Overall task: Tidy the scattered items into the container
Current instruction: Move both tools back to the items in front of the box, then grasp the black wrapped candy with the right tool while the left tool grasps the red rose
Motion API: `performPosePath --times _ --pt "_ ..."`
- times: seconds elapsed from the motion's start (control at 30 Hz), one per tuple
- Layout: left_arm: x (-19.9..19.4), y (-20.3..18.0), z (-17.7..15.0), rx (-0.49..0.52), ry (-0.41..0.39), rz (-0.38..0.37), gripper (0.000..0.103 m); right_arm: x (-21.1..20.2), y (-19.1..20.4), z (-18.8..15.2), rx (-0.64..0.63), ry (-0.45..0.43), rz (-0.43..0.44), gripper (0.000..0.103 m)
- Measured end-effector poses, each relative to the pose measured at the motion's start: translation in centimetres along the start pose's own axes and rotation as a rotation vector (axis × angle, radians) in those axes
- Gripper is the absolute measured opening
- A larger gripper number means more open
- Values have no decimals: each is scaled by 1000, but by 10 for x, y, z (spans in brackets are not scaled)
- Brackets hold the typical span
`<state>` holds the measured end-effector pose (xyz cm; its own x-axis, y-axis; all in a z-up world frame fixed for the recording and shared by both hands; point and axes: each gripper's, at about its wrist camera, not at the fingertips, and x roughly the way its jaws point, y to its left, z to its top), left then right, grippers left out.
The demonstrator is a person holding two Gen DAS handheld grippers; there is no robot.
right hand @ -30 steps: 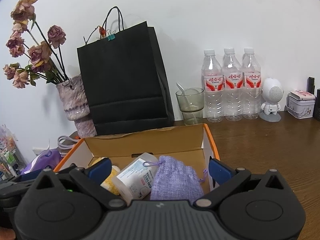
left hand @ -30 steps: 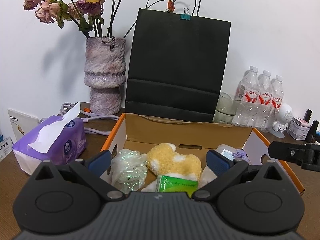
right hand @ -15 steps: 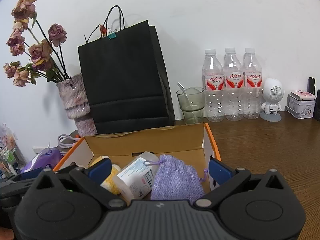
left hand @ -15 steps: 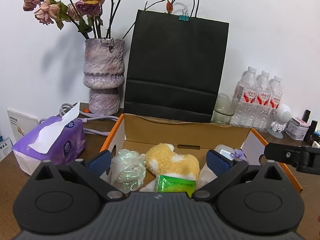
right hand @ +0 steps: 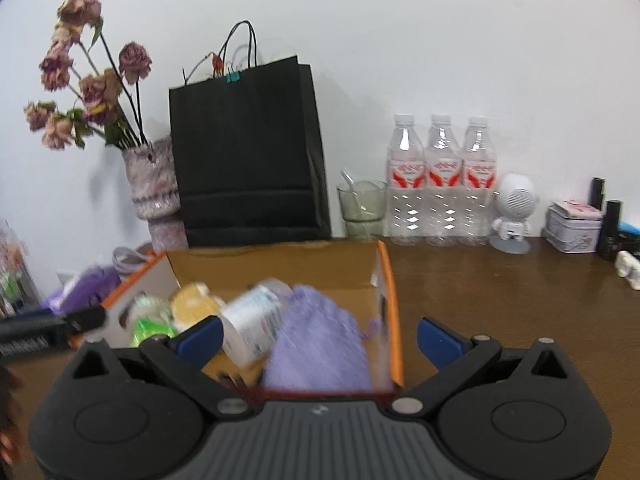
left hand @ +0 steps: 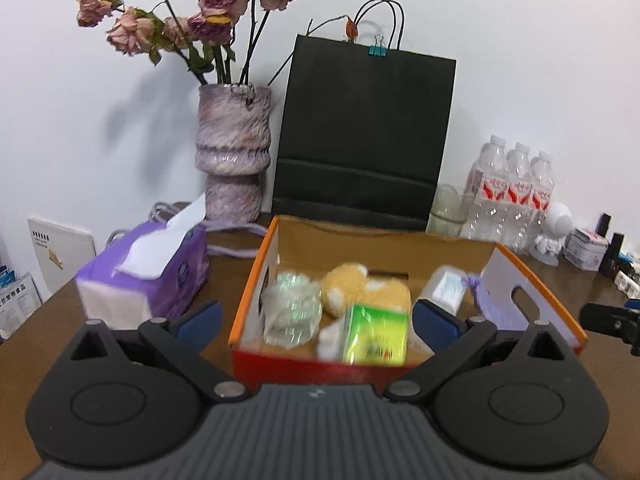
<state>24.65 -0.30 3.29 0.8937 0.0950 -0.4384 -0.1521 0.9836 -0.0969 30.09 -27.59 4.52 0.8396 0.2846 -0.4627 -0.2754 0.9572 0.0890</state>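
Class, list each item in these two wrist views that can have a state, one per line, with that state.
Orange-rimmed cardboard box: open, filled.
Purple tissue pack: open, a tissue sticking out.
Black paper bag: upright, clipped at top.
Three clear water bottles: upright, capped.
Left gripper: open, holding nothing.
Right gripper: open, holding nothing.

A plain white wall (left hand: 500, 40) is seen behind a dark brown wooden table (right hand: 500, 280). Soft shadows are cast on the wall by dried roses (left hand: 208, 4) in a mottled purple vase (left hand: 234, 148), beside which a black paper bag (left hand: 364, 132) is stood
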Motion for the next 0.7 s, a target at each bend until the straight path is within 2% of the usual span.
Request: performPosePath --times 0.23,0.47,0.57,0.7 --pt "-17 -19 -41 44 74 -82 103 -30 -18 -47 -23 44 -55 103" --pt "-11 -48 -70 78 130 -134 103 -38 -11 -96 -54 91 -23 103" --pt "-10 -56 -76 96 138 -151 103 -33 0 -104 -91 103 -8 102" --pt "-6 -61 -80 107 148 -165 103 -31 9 -106 -116 107 31 96"
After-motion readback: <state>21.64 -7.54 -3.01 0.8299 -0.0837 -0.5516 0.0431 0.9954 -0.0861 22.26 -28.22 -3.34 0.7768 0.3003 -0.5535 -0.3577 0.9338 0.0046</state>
